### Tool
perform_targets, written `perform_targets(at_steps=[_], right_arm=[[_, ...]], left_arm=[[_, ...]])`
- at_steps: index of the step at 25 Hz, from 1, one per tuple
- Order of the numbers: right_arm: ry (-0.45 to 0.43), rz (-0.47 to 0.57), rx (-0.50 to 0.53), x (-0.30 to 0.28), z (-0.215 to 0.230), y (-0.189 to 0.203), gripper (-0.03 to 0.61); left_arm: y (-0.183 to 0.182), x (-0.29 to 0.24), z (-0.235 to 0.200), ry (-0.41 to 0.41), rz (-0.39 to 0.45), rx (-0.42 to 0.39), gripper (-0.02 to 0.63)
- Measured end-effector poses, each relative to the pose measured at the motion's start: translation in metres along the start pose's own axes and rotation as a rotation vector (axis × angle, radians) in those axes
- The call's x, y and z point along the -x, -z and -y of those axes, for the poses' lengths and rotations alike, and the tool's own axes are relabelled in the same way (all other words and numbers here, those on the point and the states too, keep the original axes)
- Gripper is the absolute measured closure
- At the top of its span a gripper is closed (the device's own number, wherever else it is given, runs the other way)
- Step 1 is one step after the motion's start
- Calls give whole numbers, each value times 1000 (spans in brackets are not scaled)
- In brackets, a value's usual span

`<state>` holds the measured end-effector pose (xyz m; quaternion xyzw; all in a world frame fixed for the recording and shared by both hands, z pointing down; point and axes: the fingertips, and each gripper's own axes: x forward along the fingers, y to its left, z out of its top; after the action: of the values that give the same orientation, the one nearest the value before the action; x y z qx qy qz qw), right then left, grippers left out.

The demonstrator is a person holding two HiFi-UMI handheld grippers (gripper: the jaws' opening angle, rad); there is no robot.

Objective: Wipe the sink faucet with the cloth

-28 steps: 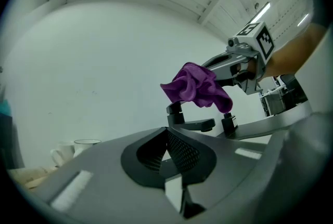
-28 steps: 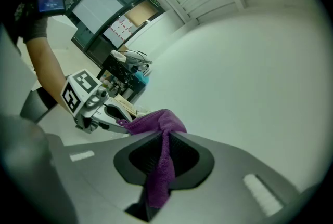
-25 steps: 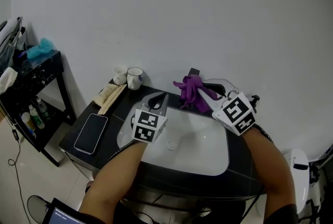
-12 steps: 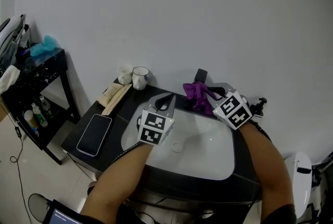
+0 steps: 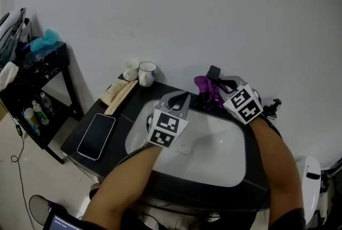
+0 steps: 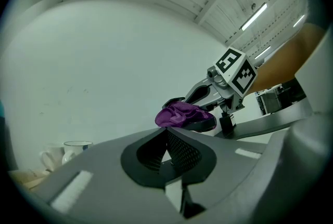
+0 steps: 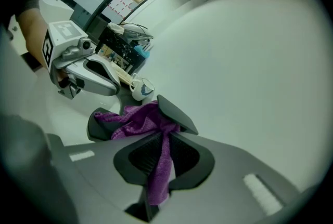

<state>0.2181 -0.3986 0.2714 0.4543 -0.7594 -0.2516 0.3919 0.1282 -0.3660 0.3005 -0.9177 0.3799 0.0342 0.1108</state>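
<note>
At the back of the sink point(image 5: 214, 144), the right gripper point(image 7: 160, 134) pinches the purple cloth point(image 5: 205, 85) and lays it over the black faucet point(image 5: 214, 72), apparently to rub it, while the left gripper point(image 6: 166, 134), pressed together and empty, hovers aside over the sink's left rim.

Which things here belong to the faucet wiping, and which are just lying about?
Job: purple cloth, clamped in the right gripper and lying over the black faucet; white sink.
Lying about: phone, mug, cup, pale packet, black side shelf.
</note>
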Motion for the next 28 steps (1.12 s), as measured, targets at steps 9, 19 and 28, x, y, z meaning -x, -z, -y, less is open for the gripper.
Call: perform_targets(at_steps=[9,19,28], right_arm=[[-27,-6,106,15,-22,-4,538],[-67,17,112,41,-45,-14,538],[-164,163,226,107,-112,-46,538]], left_arm=[[5,5,-1,-11,-25,-7,596],[4,19,-6,-35,-30,12,596],[2,25,-20,-77,-20,59,595]])
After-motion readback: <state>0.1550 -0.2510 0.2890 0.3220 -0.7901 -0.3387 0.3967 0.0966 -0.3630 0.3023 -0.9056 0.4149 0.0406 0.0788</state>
